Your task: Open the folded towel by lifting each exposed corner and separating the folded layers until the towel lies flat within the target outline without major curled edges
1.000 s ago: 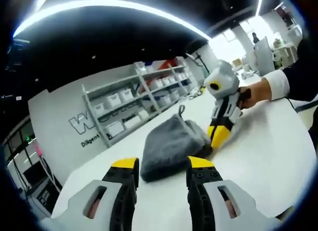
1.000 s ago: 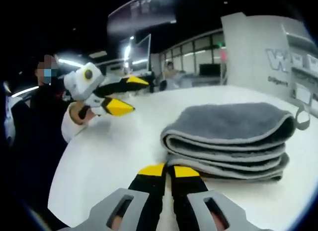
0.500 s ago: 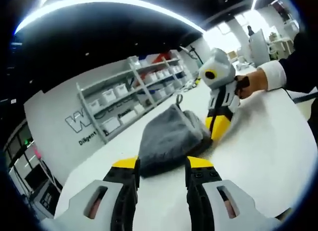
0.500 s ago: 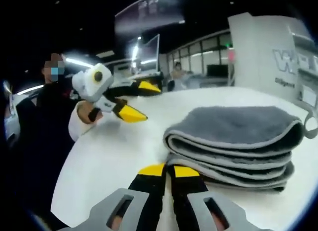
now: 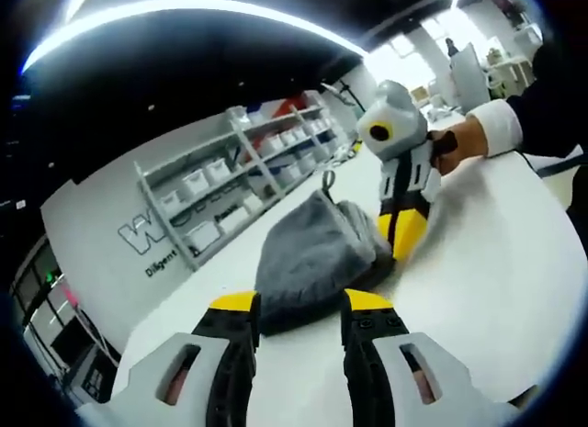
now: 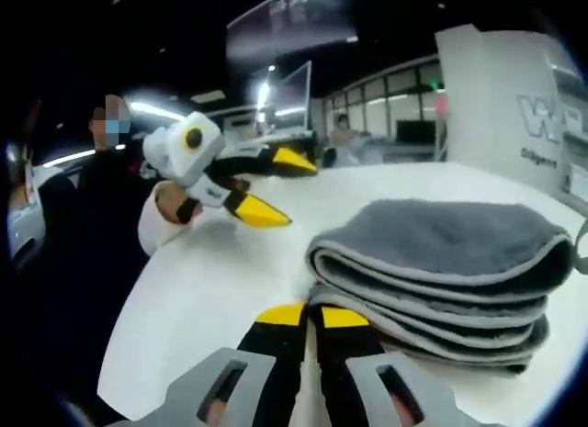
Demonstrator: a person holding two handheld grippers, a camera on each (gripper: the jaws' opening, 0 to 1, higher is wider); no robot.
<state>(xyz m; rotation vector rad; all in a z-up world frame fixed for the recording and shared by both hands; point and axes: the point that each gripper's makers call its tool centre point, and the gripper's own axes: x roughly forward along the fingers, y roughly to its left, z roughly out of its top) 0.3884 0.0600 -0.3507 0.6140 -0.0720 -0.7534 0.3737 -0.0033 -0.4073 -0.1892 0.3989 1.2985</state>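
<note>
Still folded, gray towel stacks thick; left gripper wide, right gripper closed empty.

Looks like a big open-plan lab or robotics workspace w/ an office feel. Evidence: dark ceiling w/ long LED strip lights, and a white partition wall carrying large logo lettering w/ a smaller line of text beneath, only partly legible. Against that wall stands a grey metal shelving rack stocked w/ rows of white storage bins. Work surface is a wide white table w/ rounded edge. In the right gripper view, glass-fronted rooms run along the far side, w/ a hanging screen or panel overhead & another person in the bkgd.
</note>
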